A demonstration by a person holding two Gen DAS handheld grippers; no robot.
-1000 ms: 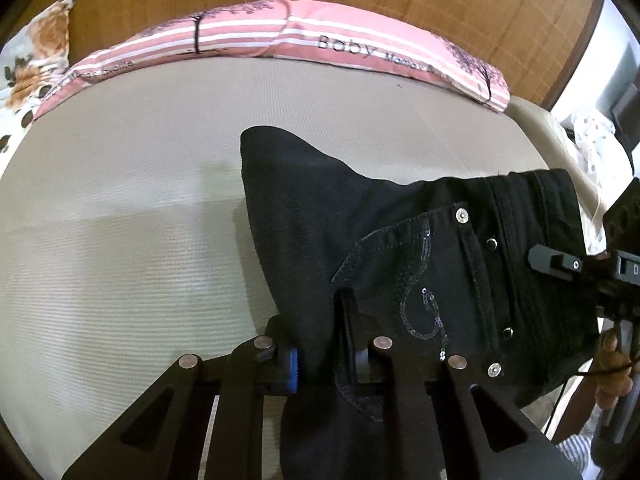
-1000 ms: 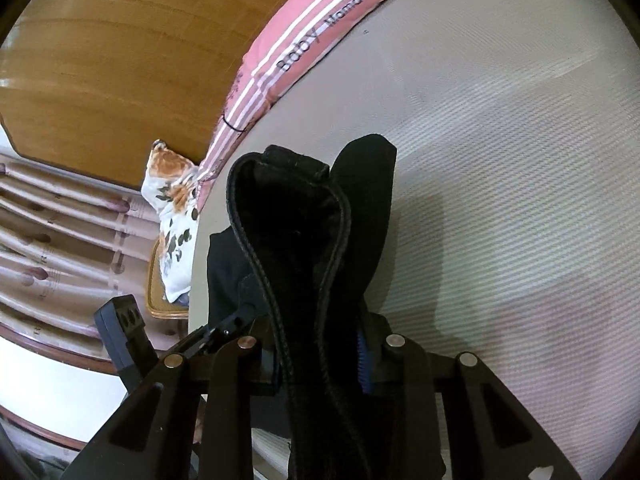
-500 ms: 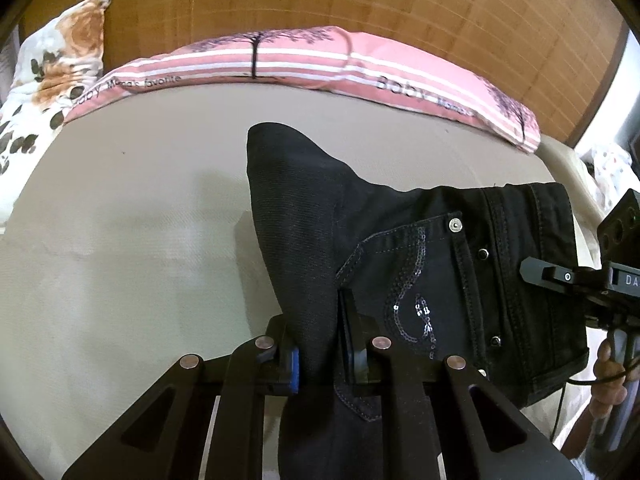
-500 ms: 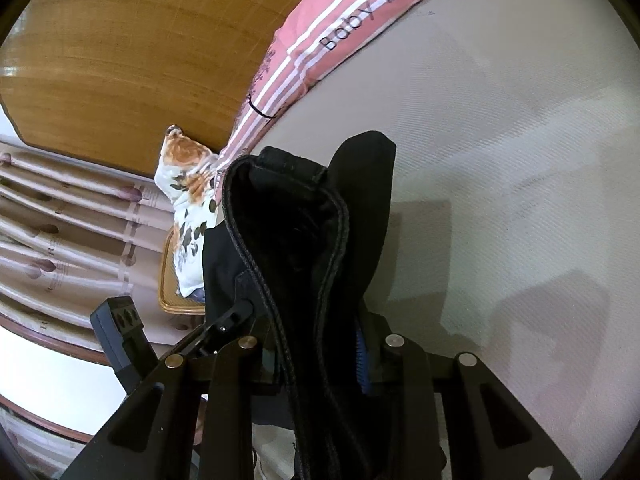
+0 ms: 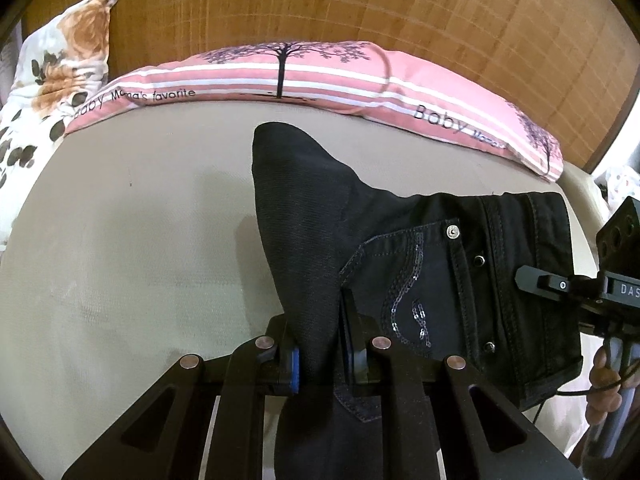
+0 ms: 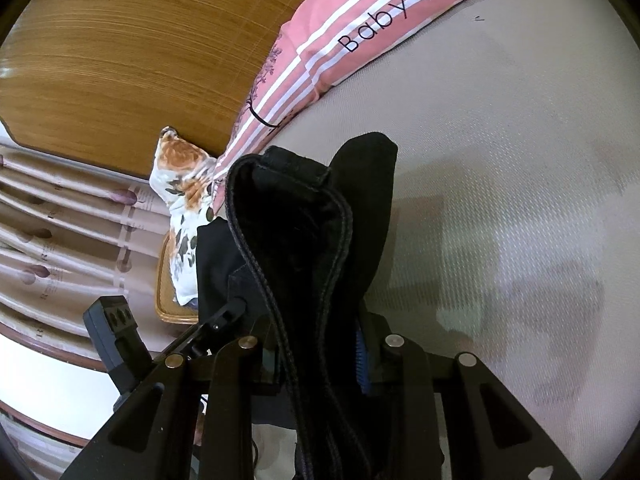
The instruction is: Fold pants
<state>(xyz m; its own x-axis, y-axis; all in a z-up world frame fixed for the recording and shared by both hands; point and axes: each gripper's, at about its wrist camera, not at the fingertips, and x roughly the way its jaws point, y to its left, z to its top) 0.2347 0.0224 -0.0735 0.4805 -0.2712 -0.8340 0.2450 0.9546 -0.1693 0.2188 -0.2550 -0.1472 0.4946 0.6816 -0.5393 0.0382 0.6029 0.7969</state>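
Black pants (image 5: 404, 240) with a sequined back pocket and metal rivets hang in the air above a beige bed (image 5: 120, 240). My left gripper (image 5: 320, 356) is shut on a fold of the pants near the crotch. My right gripper (image 6: 316, 360) is shut on the waistband (image 6: 288, 248), which stands up between its fingers. In the left wrist view the right gripper's body (image 5: 592, 280) shows at the pants' right edge. In the right wrist view the left gripper's body (image 6: 120, 340) shows at lower left. The pant legs hang below, out of sight.
A pink striped pillow (image 5: 304, 76) lies along the bed's far edge below a wooden headboard (image 5: 360, 4). A floral pillow (image 5: 52, 72) sits at the far left corner. Curtains (image 6: 60, 240) hang beside the bed.
Both grippers have swung with the pants held between them: the headboard and pillows take up more of both views. Both grips are unchanged.
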